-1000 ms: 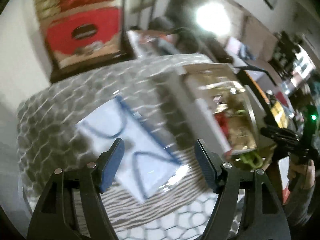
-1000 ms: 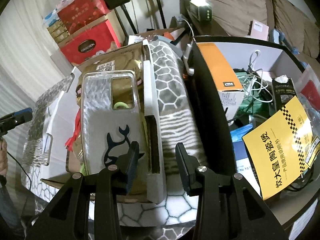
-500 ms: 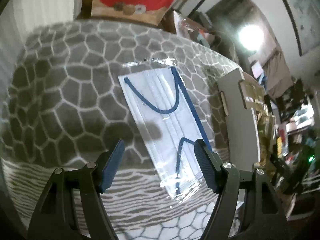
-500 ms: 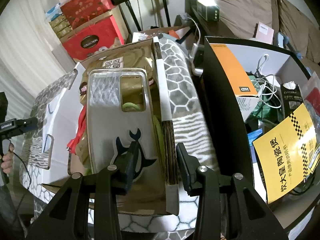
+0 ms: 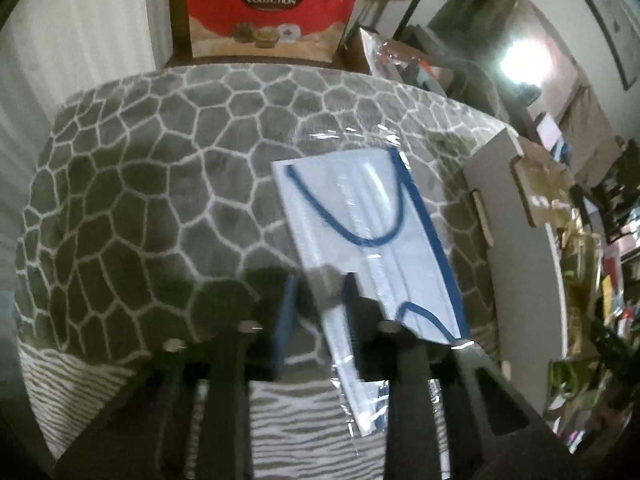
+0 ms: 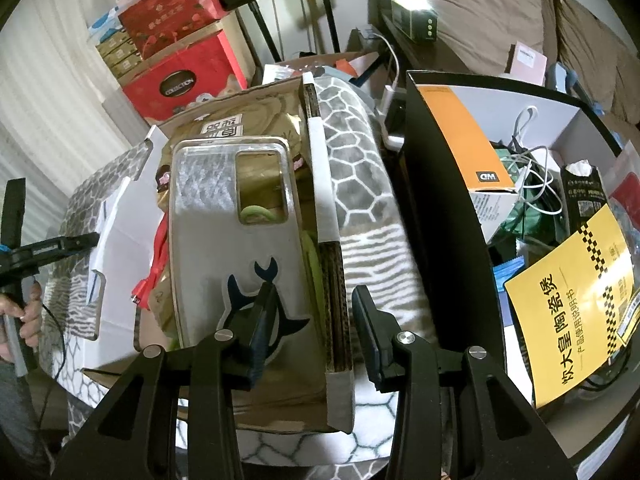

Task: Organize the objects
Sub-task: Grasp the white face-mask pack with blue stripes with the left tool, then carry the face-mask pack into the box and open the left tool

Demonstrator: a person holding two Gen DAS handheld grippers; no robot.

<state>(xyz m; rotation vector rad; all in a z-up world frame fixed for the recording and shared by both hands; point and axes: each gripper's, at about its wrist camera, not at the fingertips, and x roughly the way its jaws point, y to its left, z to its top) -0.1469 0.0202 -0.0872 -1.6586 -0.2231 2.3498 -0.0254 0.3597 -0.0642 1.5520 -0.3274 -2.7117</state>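
A wrapped white face mask (image 5: pixel 372 224) with blue ear loops lies on the grey patterned blanket (image 5: pixel 140 184). My left gripper (image 5: pixel 320 300) has closed in on the mask's near left edge, its fingers narrowed around it. In the right wrist view, a clear phone case (image 6: pixel 236 240) with a dark whale sticker lies on top of the things in the open cardboard box (image 6: pixel 324 208). My right gripper (image 6: pixel 312 320) is open and empty above the box's right wall, its left finger over the case. The left gripper also shows there (image 6: pixel 48 248), at the far left.
A red gift box (image 5: pixel 272 4) stands behind the blanket. A black-walled box (image 6: pixel 436 216) at the right holds cables, an orange carton (image 6: pixel 464 140) and a yellow booklet (image 6: pixel 572 324). The cardboard box's white flap (image 5: pixel 504 216) is right of the mask.
My left gripper moved down onto the mask and its fingers closed from wide open to narrow around the mask's edge. My right gripper drifted slightly right over the box wall.
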